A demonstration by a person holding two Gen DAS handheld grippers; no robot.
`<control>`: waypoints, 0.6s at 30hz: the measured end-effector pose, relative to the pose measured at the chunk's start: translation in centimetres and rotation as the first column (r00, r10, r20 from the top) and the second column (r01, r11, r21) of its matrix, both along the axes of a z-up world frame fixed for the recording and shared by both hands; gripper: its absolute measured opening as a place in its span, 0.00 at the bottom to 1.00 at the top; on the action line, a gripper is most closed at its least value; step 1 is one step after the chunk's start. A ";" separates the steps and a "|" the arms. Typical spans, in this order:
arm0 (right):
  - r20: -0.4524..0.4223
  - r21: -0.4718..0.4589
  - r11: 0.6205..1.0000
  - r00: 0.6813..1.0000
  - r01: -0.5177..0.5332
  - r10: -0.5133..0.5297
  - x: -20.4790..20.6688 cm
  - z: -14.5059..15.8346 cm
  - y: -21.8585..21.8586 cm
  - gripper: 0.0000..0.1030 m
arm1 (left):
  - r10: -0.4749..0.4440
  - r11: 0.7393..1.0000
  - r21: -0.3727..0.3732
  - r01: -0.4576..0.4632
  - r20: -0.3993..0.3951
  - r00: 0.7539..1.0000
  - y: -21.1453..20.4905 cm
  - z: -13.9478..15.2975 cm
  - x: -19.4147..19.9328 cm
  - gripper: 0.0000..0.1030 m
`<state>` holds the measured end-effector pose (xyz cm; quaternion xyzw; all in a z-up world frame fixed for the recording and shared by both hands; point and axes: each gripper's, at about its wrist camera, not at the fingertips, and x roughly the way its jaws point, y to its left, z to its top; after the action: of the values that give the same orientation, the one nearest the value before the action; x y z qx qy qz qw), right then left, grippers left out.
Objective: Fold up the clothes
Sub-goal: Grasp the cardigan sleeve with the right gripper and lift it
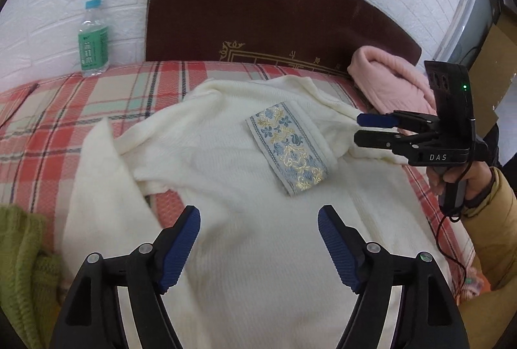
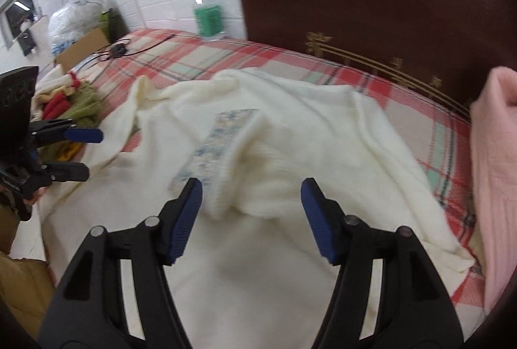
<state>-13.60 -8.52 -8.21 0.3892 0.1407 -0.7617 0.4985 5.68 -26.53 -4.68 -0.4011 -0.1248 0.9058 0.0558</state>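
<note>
A cream knitted sweater (image 1: 245, 187) is spread, rumpled, across the middle of a bed covered by a plaid blanket (image 1: 48, 122), with its patterned blue-and-gold band (image 1: 287, 148) facing up and one sleeve trailing toward the bed's left edge. The left tongs (image 1: 258, 239) are held spread above the sweater's near part, gripping nothing. The right tongs (image 2: 252, 213) are likewise spread, over a bunched ribbed fold. The knit is judged soft, light, floppy and stretchy; hold is best taken at a hem corner or shoulder seam.
</note>
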 end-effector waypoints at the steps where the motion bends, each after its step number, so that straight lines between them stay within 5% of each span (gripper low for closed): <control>1: 0.022 -0.016 0.999 0.999 -0.047 0.047 1.1 0.0 -1.0 0.63 | -0.001 1.000 -0.009 0.001 -0.005 1.000 -0.1 0.3 1.2 0.78; 8: 0.183 -0.120 0.956 0.940 -0.270 0.288 8.0 -1.4 -8.1 0.63 | 0.003 0.999 -0.047 -0.003 0.012 1.000 -0.6 0.6 7.4 0.78; 14: 0.301 -0.172 0.938 0.890 -0.302 0.342 12.5 -3.4 -12.0 0.63 | 0.004 0.999 -0.044 -0.003 0.026 1.000 -1.2 -0.2 9.5 0.78; 18: 0.343 -0.136 0.948 0.884 -0.288 0.318 13.5 -5.1 -14.3 0.63 | -0.005 0.999 -0.033 0.006 0.022 1.000 -1.7 -0.6 10.5 0.78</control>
<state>-0.09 -22.85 -13.27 0.4752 0.0750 -0.5949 0.6439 16.17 -28.27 -5.31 -0.4124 -0.1092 0.9030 0.0502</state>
